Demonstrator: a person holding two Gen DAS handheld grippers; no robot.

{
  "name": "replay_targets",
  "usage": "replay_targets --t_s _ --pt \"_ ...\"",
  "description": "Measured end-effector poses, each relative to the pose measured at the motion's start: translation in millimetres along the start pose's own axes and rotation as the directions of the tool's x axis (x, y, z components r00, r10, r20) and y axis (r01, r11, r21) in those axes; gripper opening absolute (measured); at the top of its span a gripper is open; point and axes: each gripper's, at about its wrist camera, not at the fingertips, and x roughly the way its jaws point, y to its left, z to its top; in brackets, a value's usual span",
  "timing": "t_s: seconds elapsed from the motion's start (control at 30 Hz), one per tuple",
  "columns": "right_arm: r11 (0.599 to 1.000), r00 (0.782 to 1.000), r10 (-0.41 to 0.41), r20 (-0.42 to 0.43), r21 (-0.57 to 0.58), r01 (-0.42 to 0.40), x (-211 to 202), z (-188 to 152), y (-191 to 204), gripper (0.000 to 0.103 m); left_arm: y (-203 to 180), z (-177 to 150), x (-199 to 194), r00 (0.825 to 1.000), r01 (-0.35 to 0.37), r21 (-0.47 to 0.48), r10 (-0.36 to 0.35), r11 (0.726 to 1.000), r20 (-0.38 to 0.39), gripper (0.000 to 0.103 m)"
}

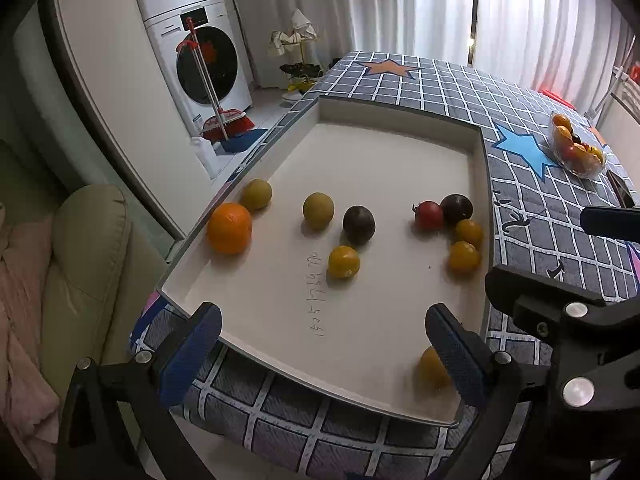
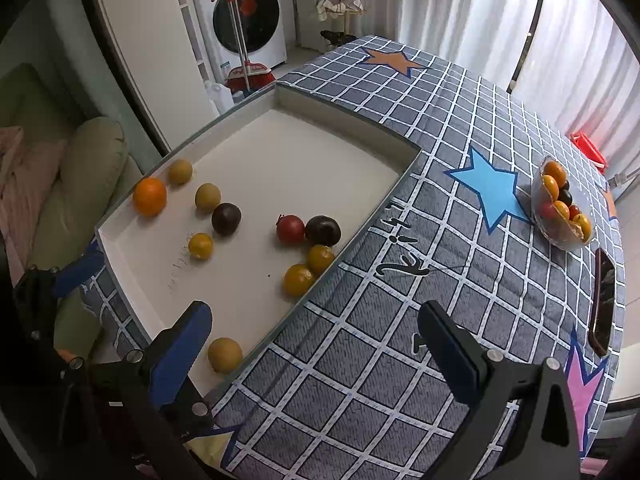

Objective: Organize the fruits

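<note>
left wrist view: the left gripper (image 1: 322, 336) stands with jaws spread wide and nothing between them, poised over the near edge of the white tray (image 1: 400, 120). on the tray floor, ahead of the jaws toward 12 o'clock, lie a yellow fruit (image 1: 343, 261) and a dark plum (image 1: 359, 225). toward 10 o'clock sits the orange (image 1: 229, 228), touching the tray's left wall. toward 2 o'clock a red fruit (image 1: 429, 215) touches a second dark plum (image 1: 457, 208). one yellowish fruit (image 1: 430, 366) lies just beside the right finger, partly hidden by it.

right wrist view: the right gripper (image 2: 316, 332) is likewise wide open and empty, straddling the tray's right wall. a yellow-green fruit (image 2: 225, 354) rests just beside the left finger, at 8 o'clock from the gap. the clear bowl (image 2: 560, 240) of mixed fruit stands well apart at 2 o'clock on the checked tablecloth (image 2: 360, 380), beside a dark phone (image 2: 602, 302).
</note>
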Motion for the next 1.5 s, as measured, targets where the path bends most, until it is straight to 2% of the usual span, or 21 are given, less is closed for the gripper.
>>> replay_targets --t_s 1.5 --pt "1.000 1.000 -0.004 0.002 -0.015 0.004 4.9 -0.9 1.7 0.103 -2.7 -4.1 6.9 0.999 -0.001 0.002 0.001 1.000 -0.032 0.103"
